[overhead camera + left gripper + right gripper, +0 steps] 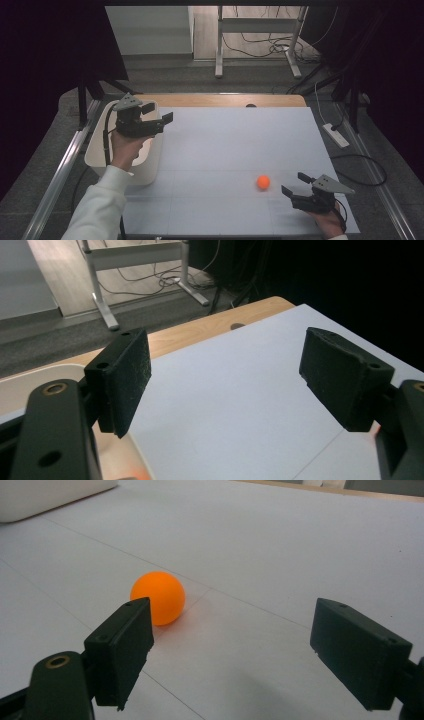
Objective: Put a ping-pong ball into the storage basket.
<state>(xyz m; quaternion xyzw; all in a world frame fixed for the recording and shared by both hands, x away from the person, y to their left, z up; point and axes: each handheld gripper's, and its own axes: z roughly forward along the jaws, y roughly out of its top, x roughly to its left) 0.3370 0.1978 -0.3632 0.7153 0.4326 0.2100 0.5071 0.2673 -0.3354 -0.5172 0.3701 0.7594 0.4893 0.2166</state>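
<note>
An orange ball lies on the white table sheet near the front right. My right gripper rests low just to the right of it, open and pointing left. In the right gripper view the ball sits just past the tip of the left jaw, apart from it, and the right gripper holds nothing. My left gripper hovers open over the right rim of a white bin at the table's left side. In the left gripper view the left gripper has only the bare sheet between its jaws.
The bin's rim shows at lower left of the left gripper view. A wooden table edge runs along the back. Beyond stand a desk frame and floor cables. A power strip lies on the floor at right.
</note>
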